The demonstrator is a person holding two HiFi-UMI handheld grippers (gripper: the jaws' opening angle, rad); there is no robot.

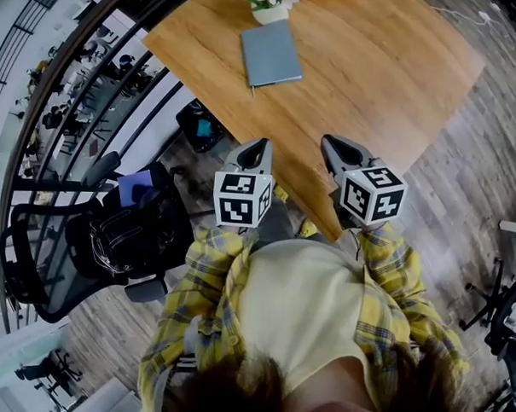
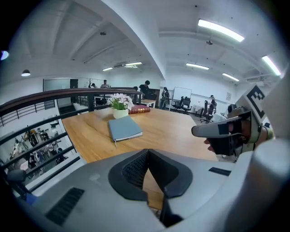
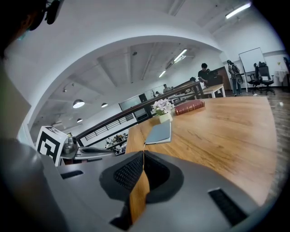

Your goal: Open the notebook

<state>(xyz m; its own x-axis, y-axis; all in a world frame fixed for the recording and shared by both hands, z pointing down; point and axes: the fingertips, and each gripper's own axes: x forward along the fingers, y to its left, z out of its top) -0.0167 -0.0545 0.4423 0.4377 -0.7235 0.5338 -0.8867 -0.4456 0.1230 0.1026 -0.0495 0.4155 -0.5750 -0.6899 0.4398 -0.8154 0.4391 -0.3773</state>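
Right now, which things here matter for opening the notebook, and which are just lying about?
For the job: the closed grey-blue notebook, lying on the table; the left gripper and right gripper, both shut and empty.

Just lying about: the potted flowers and red book beyond the notebook; the office chair and black bag at the person's left.

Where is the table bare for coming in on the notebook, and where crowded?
Bare: the table right of the notebook out to its right edge, and between the notebook and the near corner. Crowded: the far edge, where a flower pot stands close behind the notebook, a red book beside it.
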